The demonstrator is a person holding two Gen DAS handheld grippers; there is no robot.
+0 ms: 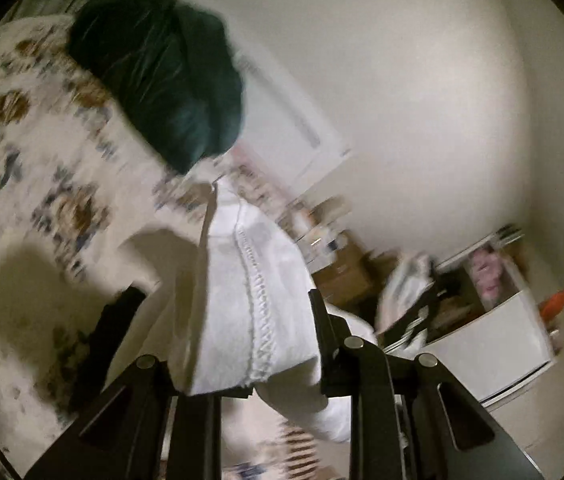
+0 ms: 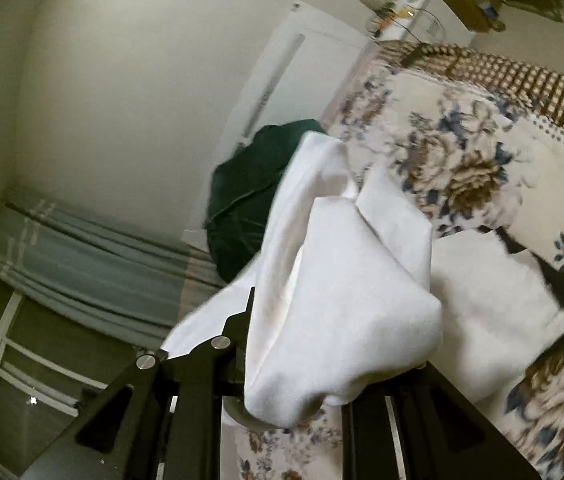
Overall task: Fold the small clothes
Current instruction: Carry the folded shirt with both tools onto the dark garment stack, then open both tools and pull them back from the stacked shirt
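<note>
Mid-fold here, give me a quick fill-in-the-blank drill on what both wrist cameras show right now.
1. Each claw, left and right, grips a ____ garment.
2. The bundle lying on the bedspread is dark ____.
3. The bedspread is printed with ____.
4. The blanket at the far edge of the bed has a brown ____ pattern.

Missing words: white; green; flowers; checked

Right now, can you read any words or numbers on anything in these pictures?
None can be read.
The boxes and small things on the shelf beside the bed are too blurred to read.
The white cloth and flowered bedspread show only patterns, no letters.
</note>
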